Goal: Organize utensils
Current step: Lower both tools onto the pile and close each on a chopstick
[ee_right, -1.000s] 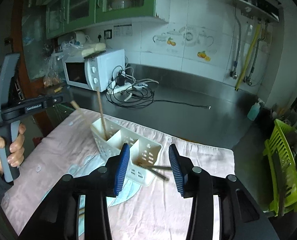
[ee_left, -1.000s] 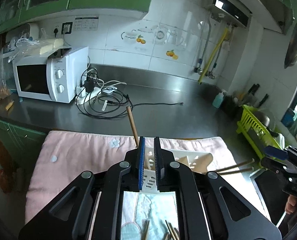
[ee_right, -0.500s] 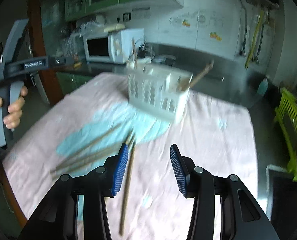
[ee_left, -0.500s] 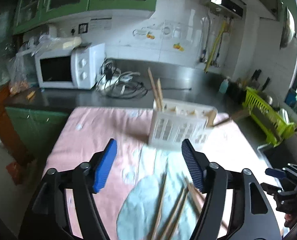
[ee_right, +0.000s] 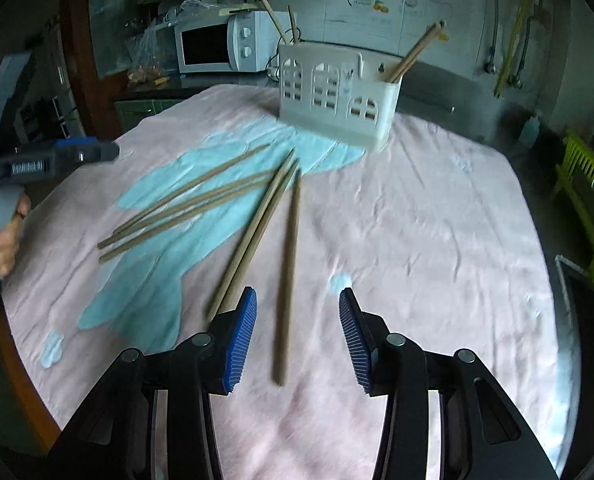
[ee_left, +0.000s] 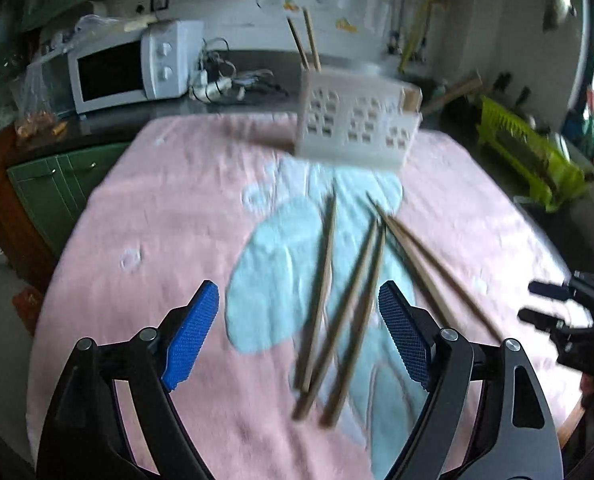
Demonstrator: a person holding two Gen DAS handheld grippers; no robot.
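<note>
Several wooden chopsticks [ee_left: 324, 280] lie loose on the pink cloth [ee_left: 157, 240] with its blue patch. My left gripper [ee_left: 297, 294] hovers over three of them; its jaws are opening, wide apart, and touch nothing. The white slotted holder [ee_left: 357, 128] stands at the far end of the cloth. It has two chopsticks upright in its left slot [ee_right: 281, 24] and two leaning in its right slot [ee_right: 413, 54]. In the right wrist view, my right gripper [ee_right: 297, 300] is open above a single chopstick [ee_right: 289, 264], pads clear of it. A hand [ee_right: 5, 236] holds the left gripper [ee_right: 49, 160].
A white microwave [ee_left: 129, 68] and tangled cables [ee_left: 225, 80] sit on the dark counter behind. A yellow-green dish rack [ee_left: 529, 156] stands at the right. Green cabinets [ee_left: 57, 192] lie past the cloth's left edge.
Both grippers have pulled back from the holder and sunk toward the cloth. The left jaws went from shut to wide apart. The right jaws kept their gap.
</note>
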